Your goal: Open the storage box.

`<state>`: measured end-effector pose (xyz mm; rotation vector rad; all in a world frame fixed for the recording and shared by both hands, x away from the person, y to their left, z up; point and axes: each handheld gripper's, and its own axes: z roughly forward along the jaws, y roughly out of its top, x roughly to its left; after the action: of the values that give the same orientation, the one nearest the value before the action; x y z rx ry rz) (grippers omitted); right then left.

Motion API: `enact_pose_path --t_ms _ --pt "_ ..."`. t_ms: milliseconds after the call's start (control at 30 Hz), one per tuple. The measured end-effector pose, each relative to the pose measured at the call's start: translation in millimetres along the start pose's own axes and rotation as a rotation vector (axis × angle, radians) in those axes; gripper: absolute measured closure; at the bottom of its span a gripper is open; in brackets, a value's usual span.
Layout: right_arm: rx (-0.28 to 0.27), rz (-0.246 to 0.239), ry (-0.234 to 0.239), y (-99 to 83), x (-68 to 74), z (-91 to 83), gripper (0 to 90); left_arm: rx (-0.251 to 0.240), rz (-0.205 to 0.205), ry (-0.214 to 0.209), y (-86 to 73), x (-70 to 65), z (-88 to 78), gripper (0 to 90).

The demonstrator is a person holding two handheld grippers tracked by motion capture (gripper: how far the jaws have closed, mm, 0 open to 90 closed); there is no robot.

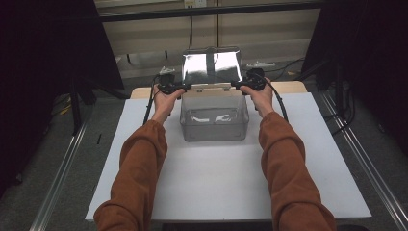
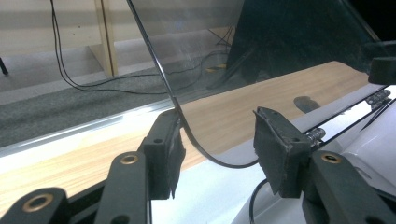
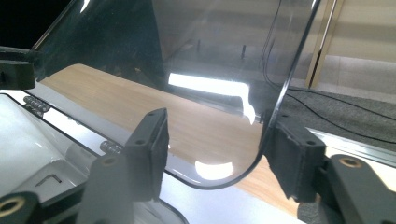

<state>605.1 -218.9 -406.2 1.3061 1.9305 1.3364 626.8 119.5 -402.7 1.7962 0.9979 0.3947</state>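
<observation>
Beside the raised lid, both hands hold grippers level, fingers open.

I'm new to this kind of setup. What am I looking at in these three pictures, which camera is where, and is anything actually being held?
There is no robot here: a person in rust-brown sleeves holds a black two-jaw hand tool in each hand. The high view looks down on a white table top. On it stands a clear plastic storage box with its hinged clear lid raised upright at the back. The left gripper and right gripper sit at the lid's two lower corners.

The other two pictures come from cameras riding on those tools, looking along their jaws. In the left gripper view, the lid's rounded corner lies between the jaws, against one pad, with a gap at the other. The right gripper view shows the same at the other corner. So both jaws stand open around the lid, not clamping it.
</observation>
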Motion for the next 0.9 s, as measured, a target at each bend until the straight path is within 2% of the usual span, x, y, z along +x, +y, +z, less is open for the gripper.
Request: enact_pose_path --t_ms 233,333,467,600,767,900 --pt "-0.006 0.015 0.003 -1.6 1.5 3.2 37.1 0.004 0.000 0.004 0.4 -0.7 -0.3 51.5" --pt "-0.004 0.013 0.006 -1.4 1.7 3.1 36.7 0.001 -0.013 -0.002 -0.3 -0.1 0.2 51.4" --pt "-0.008 0.044 0.012 -3.2 2.4 5.0 34.6 0.003 -0.023 0.000 -0.4 0.0 0.3 51.2" --pt "-0.011 0.052 0.020 -3.9 2.6 6.5 33.8 0.003 -0.025 -0.006 -1.1 0.8 0.3 51.1" --pt "-0.007 0.092 0.029 -5.3 2.5 7.9 32.2 -0.001 -0.031 0.003 -2.1 2.1 1.3 48.6" --pt "0.001 0.143 0.023 -7.1 0.3 9.8 26.5 0.002 -0.007 0.011 -2.3 1.2 1.4 48.4"
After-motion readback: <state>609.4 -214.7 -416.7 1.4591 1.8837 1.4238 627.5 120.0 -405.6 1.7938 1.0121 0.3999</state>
